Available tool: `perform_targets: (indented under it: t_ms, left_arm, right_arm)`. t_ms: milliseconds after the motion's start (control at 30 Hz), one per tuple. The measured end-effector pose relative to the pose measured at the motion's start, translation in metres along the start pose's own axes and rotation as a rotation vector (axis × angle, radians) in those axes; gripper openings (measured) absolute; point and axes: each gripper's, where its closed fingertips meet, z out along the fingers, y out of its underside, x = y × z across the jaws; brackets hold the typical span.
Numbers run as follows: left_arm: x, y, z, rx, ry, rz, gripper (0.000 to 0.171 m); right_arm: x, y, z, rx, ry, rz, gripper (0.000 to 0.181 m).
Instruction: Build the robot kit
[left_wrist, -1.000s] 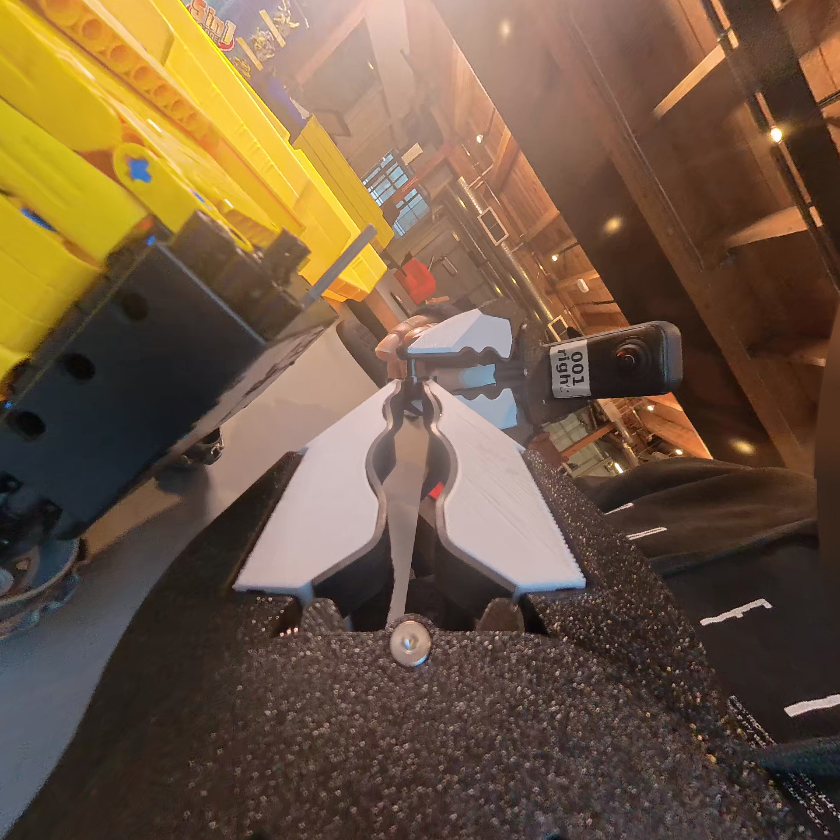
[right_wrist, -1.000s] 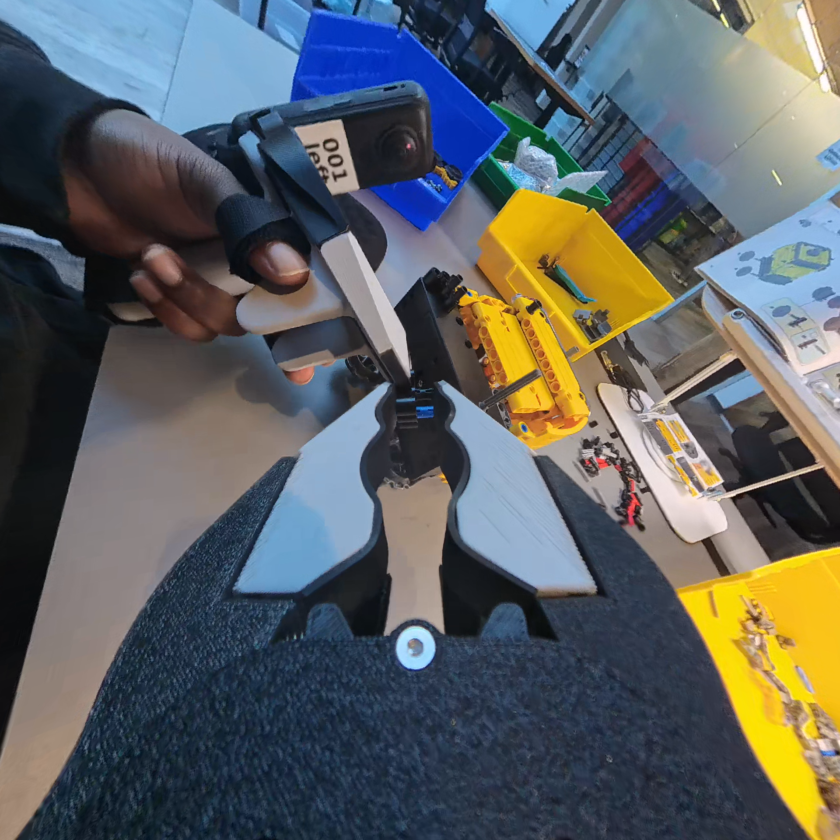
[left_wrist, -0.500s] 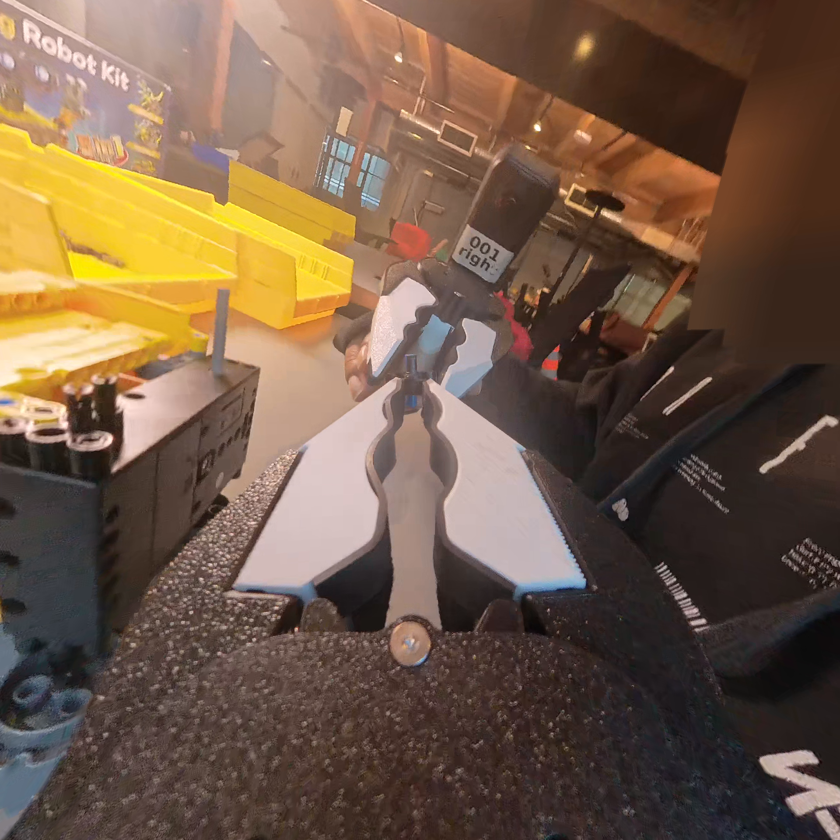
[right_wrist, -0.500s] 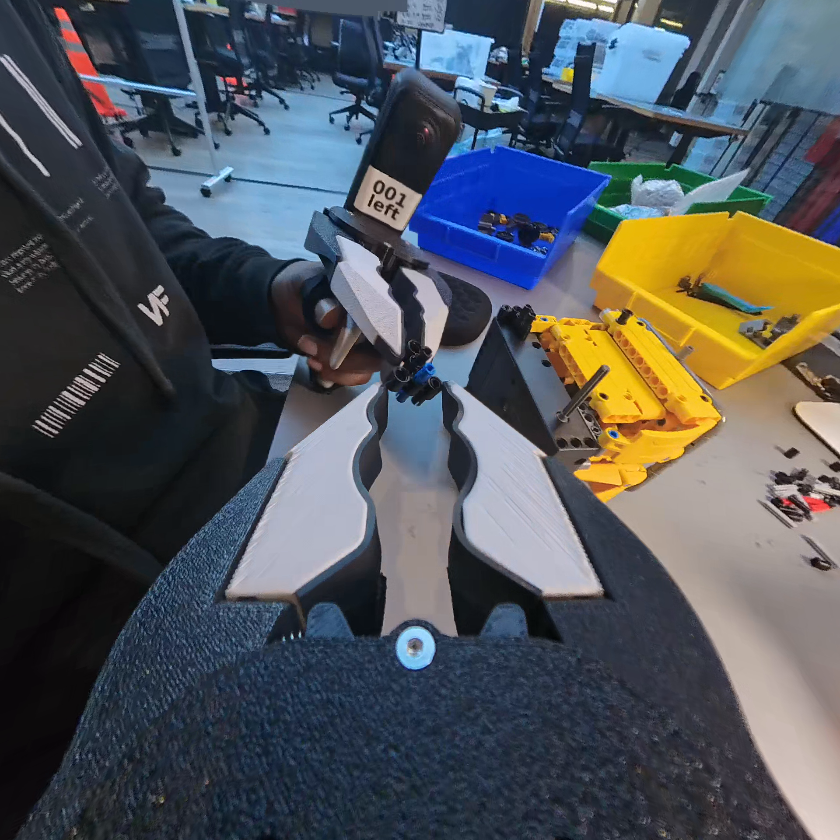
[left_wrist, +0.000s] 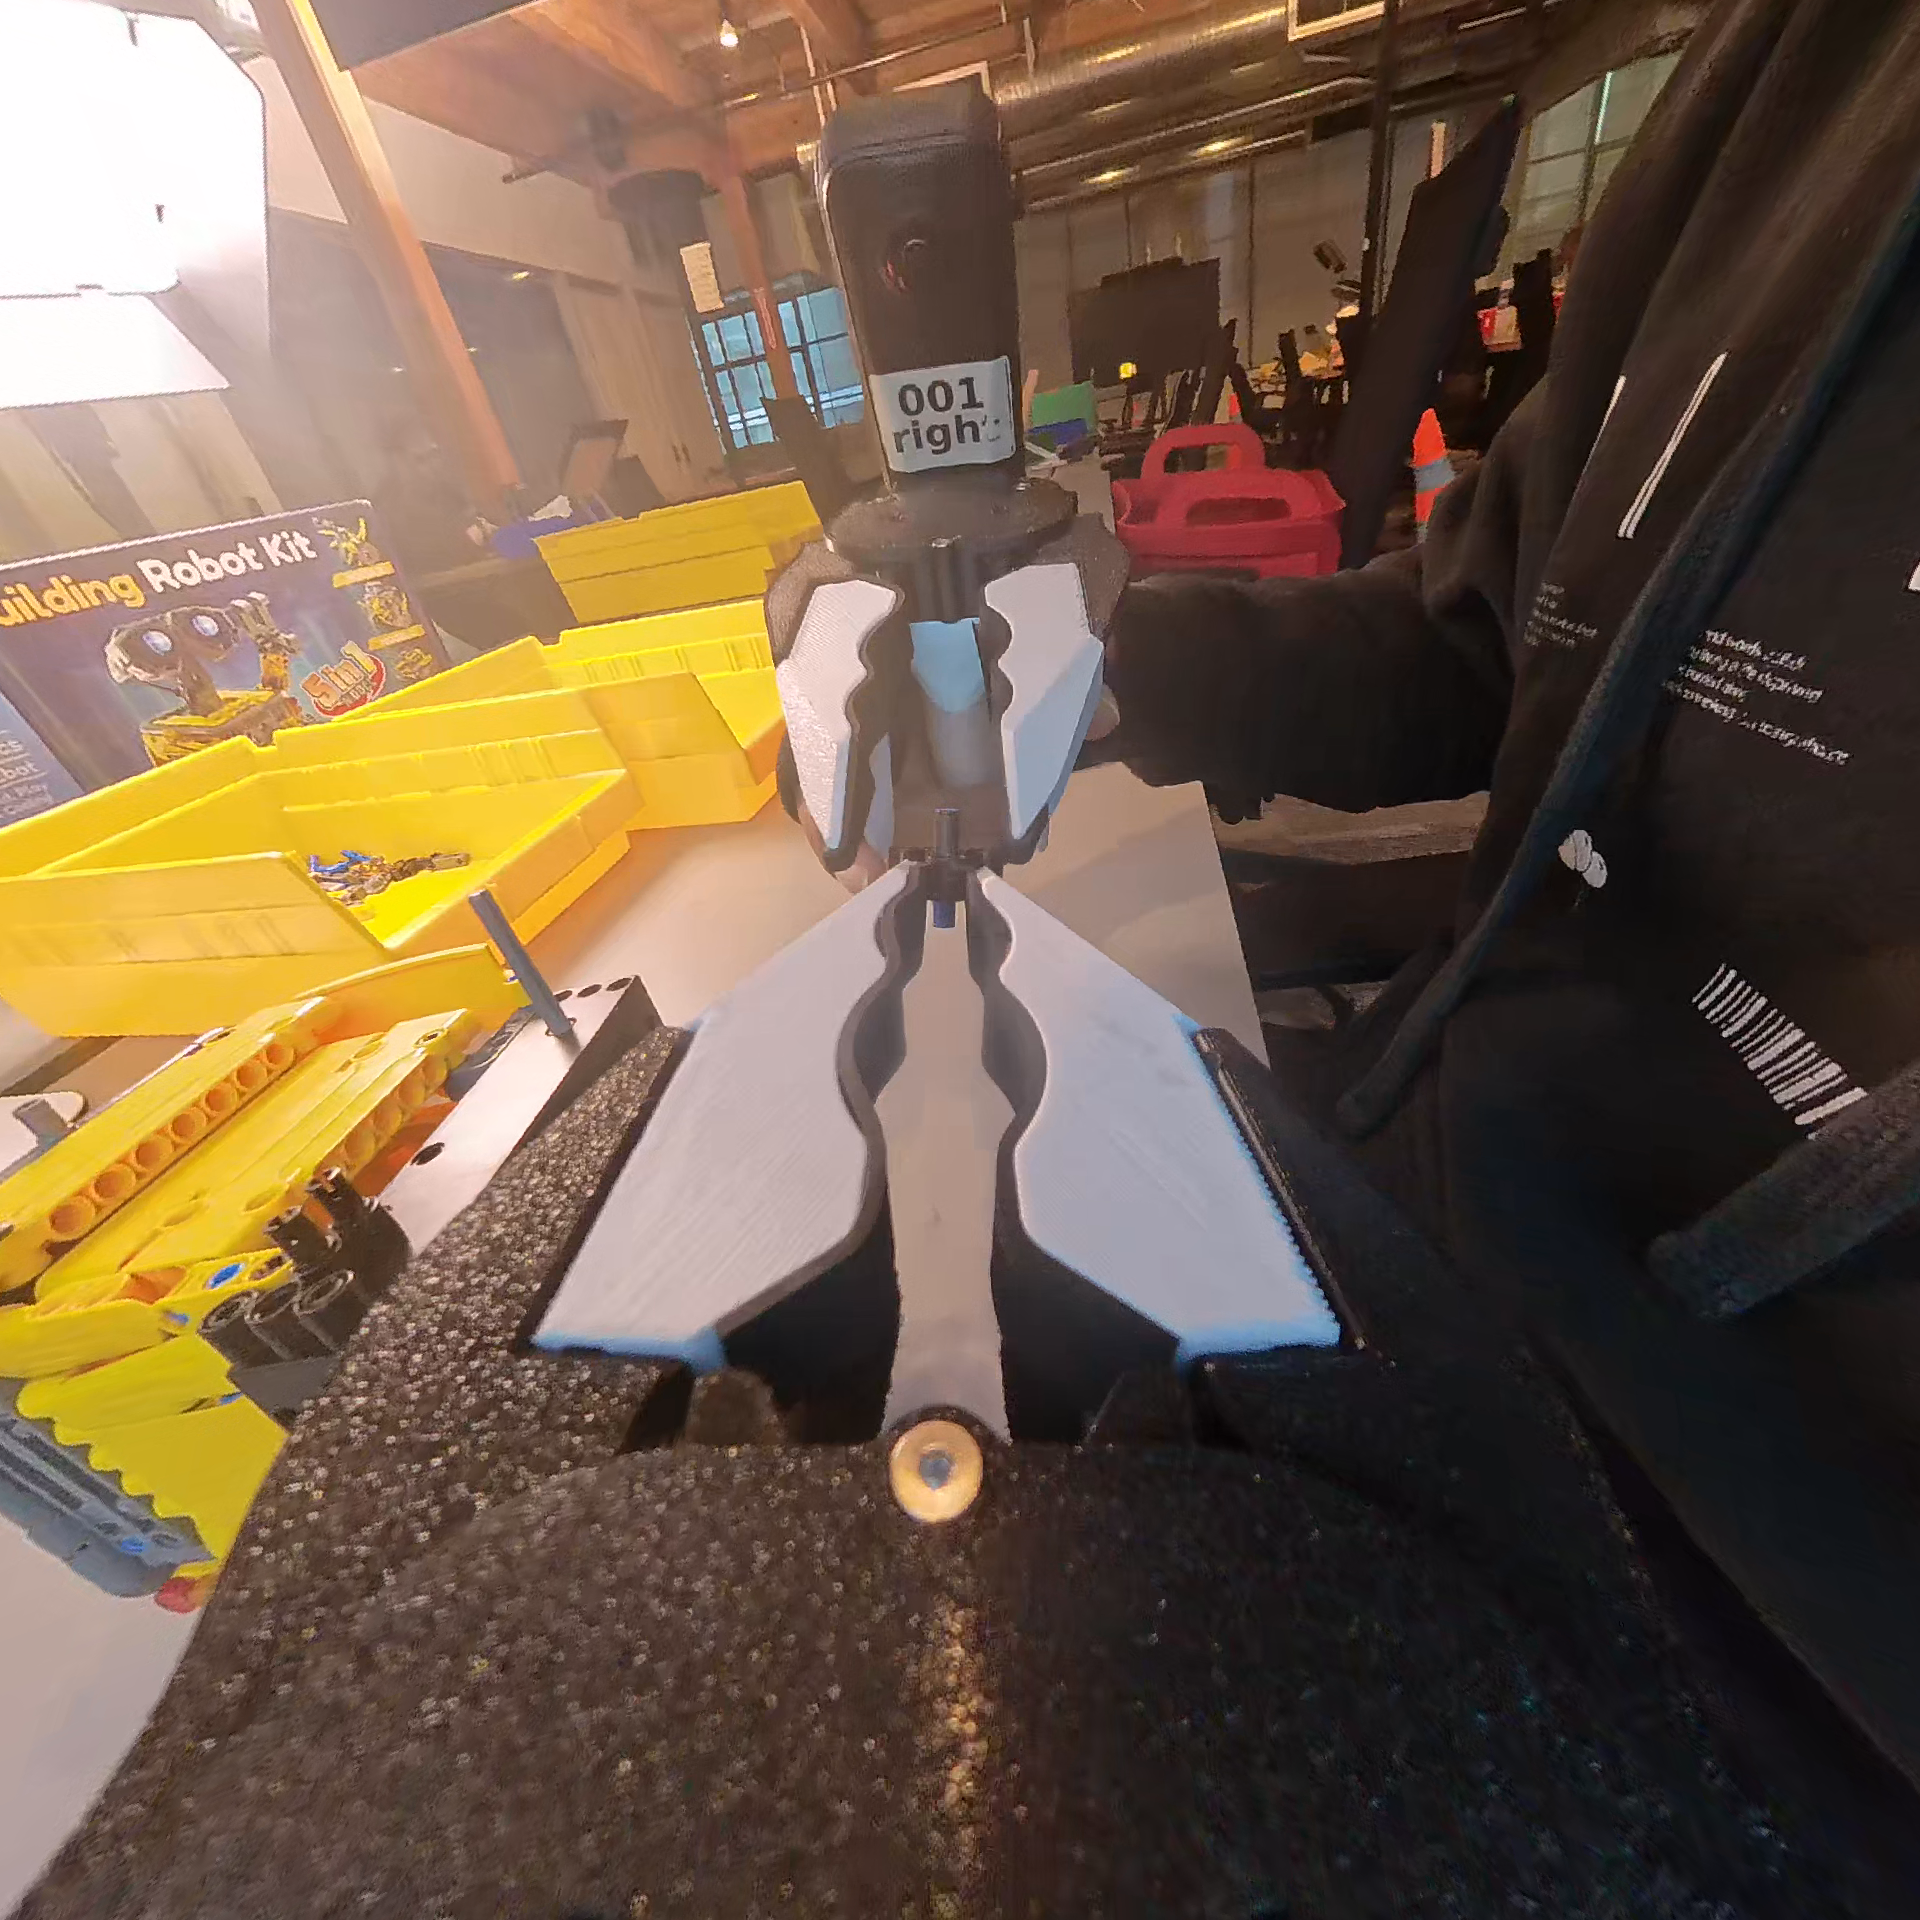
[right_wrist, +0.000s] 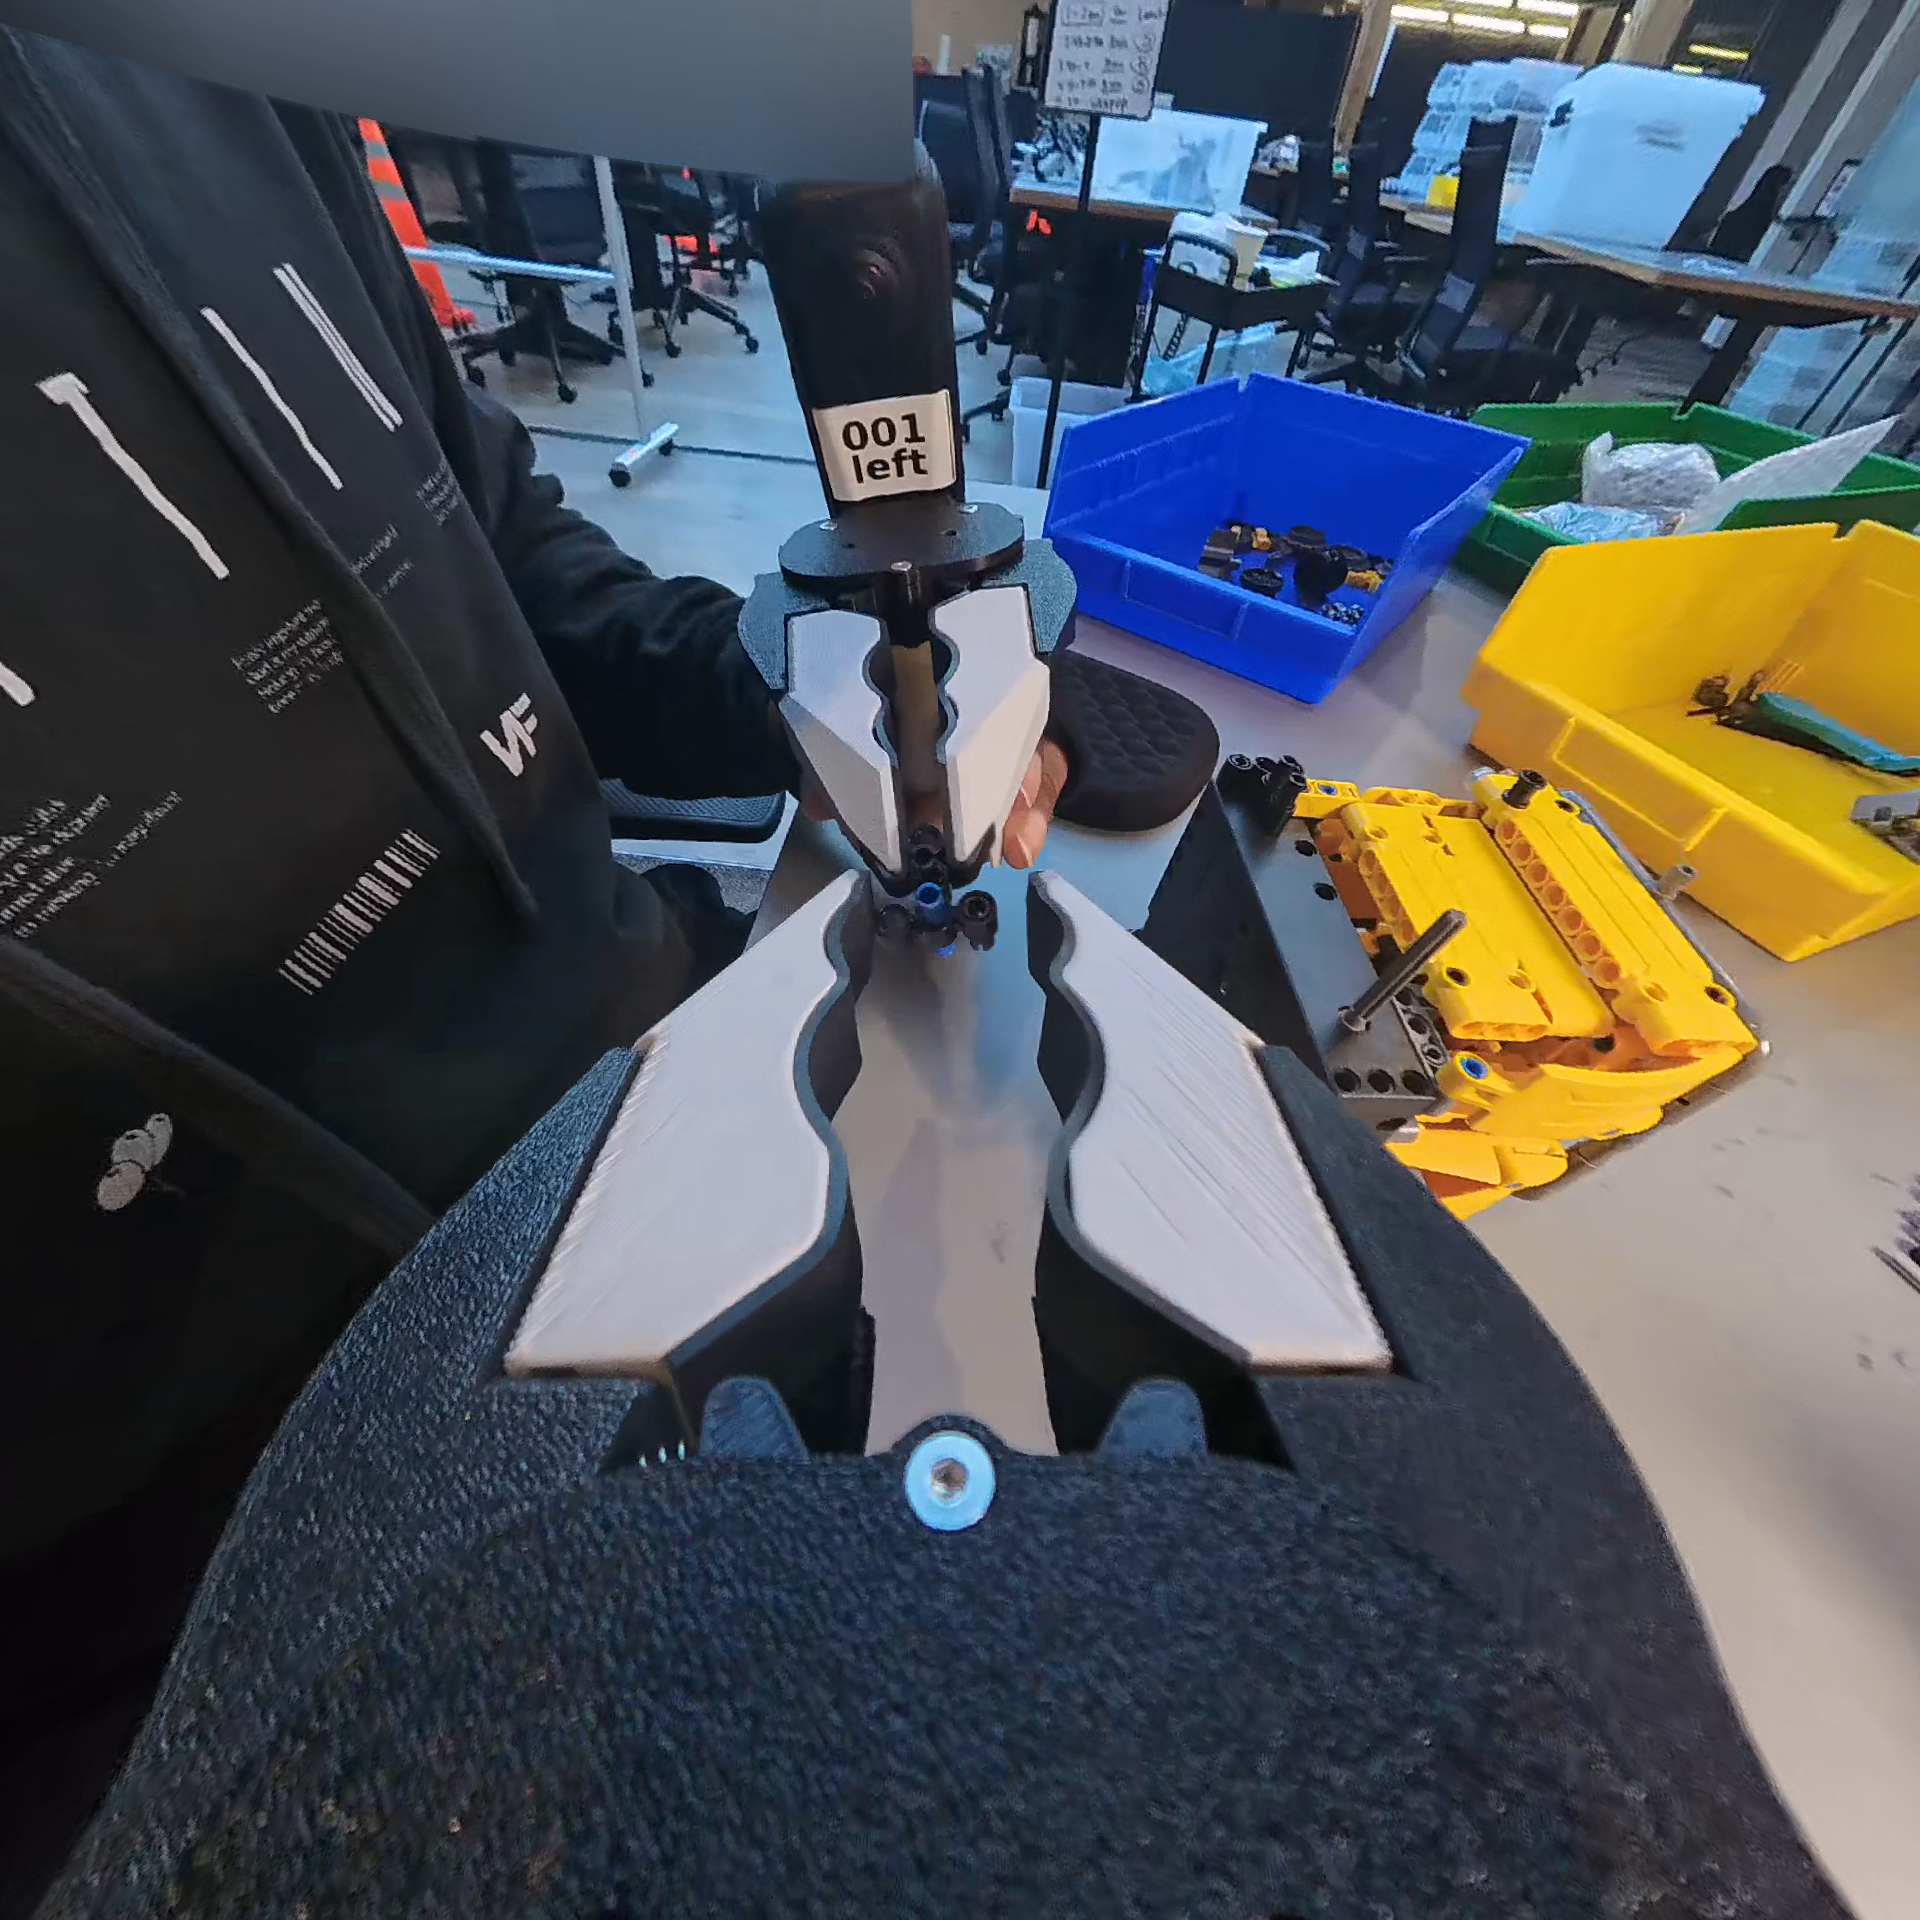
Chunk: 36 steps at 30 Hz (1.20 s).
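Observation:
My left gripper (left_wrist: 940, 883) is shut on a small black connector piece with a blue pin (left_wrist: 942, 906). It holds the piece in the air above the grey table (left_wrist: 1132, 883). My right gripper (right_wrist: 948, 891) faces it tip to tip and is open. Its fingertips (right_wrist: 854, 896) stand on either side of the piece (right_wrist: 977, 912), and I cannot tell whether they touch it. In the right wrist view the left gripper (right_wrist: 925, 857) points toward me, held by a hand. In the left wrist view the right gripper (left_wrist: 935, 847) also points toward me.
A yellow and black brick model (right_wrist: 1507, 987) lies on the table, also seen in the left wrist view (left_wrist: 208, 1195). Blue (right_wrist: 1278, 520), green (right_wrist: 1766, 447) and yellow (right_wrist: 1662, 727) bins stand behind it. More yellow bins (left_wrist: 312, 831) and a kit box (left_wrist: 208, 623) stand nearby. A person in a black hoodie (right_wrist: 260, 727) is close. Less than 4 cm separates the two grippers' tips.
Both grippers have turned level and now face each other head on. The left stays shut on the black piece. The right gripper's jaws have opened wider around it.

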Motion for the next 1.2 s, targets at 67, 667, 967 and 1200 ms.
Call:
perform_targets:
  t_ms: [67, 667, 967, 1200]
  left_arm:
    - [-0.001, -0.003, -0.001, 0.016, -0.003, 0.008, 0.005]
    - [-0.014, 0.022, -0.005, -0.155, -0.063, 0.030, 0.007]
    - [-0.036, 0.009, 0.000, -0.176, -0.077, -0.056, 0.005]
    - [-0.076, -0.014, 0.011, -0.320, -0.068, 0.004, 0.005]
  right_arm:
    - [-0.001, 0.001, 0.000, -0.011, -0.009, -0.014, 0.030]
    - [0.012, 0.022, 0.009, -0.099, 0.084, -0.100, 0.024]
    - [0.033, 0.008, 0.003, -0.051, 0.121, -0.054, 0.024]
    - [0.070, -0.019, -0.014, -0.082, 0.114, -0.022, 0.023]
